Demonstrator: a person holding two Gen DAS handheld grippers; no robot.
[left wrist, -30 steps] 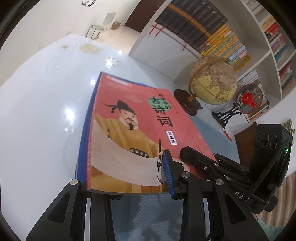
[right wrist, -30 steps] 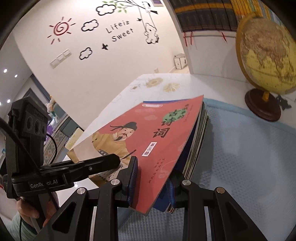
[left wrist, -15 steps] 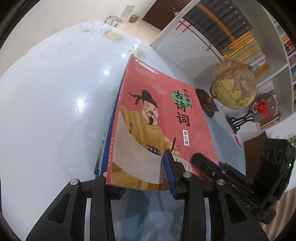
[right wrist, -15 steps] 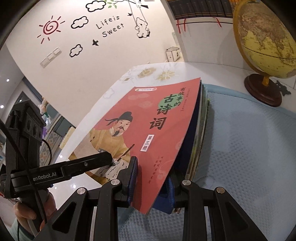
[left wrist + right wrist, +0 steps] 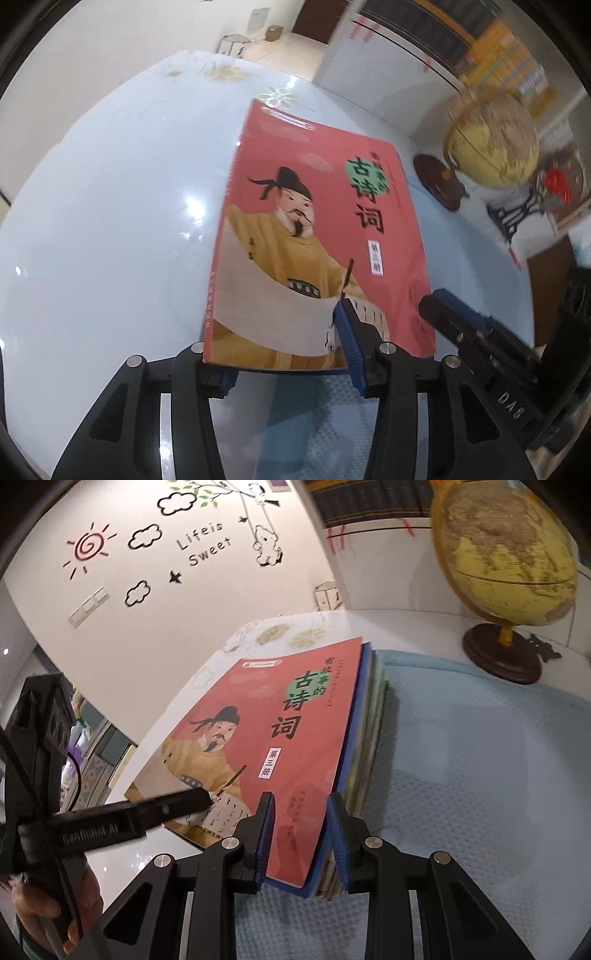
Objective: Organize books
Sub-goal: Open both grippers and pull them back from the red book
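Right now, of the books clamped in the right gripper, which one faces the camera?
The red-covered book, showing a robed figure in yellow writing on a scroll. The other books sit behind it, only their page edges visible.

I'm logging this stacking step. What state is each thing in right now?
book stack: tilted on edge, red cover facing up.
right gripper: jaws clamped on the stack's corner.
left gripper: jaws opening, stack's edge between them.
globe: upright on its stand.
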